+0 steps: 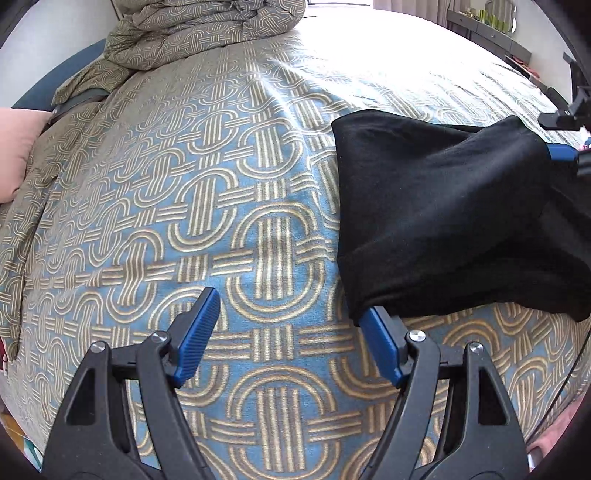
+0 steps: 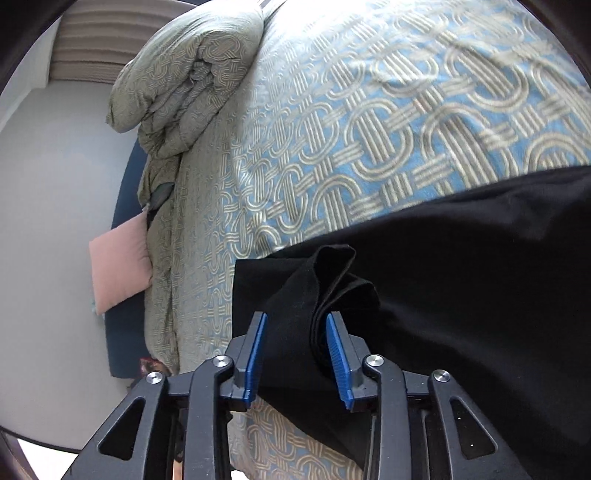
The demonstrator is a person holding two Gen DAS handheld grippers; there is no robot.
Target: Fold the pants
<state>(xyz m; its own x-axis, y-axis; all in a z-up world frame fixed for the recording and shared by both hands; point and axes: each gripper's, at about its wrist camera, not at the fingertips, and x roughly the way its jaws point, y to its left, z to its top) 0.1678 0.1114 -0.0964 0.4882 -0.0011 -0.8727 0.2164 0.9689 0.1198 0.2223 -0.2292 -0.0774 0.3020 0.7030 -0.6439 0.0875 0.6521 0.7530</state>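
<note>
Black pants (image 1: pixel 443 221) lie folded on a blue and beige patterned bedspread (image 1: pixel 221 221). My left gripper (image 1: pixel 291 306) is open and empty; its right finger (image 1: pixel 382 347) touches the pants' near left corner, whose fabric drapes over the tip. In the right wrist view my right gripper (image 2: pixel 295 332) is closed on a bunched fold of the pants (image 2: pixel 461 277), with fabric between the blue pads (image 2: pixel 338 354). The right gripper's blue finger also shows in the left wrist view (image 1: pixel 561 151) at the pants' far right edge.
A rolled duvet (image 1: pixel 199 33) in the same pattern lies at the head of the bed, also in the right wrist view (image 2: pixel 184 81). A pink pillow (image 2: pixel 118 258) leans at the bed's side. A shelf (image 1: pixel 487 29) stands by the far wall.
</note>
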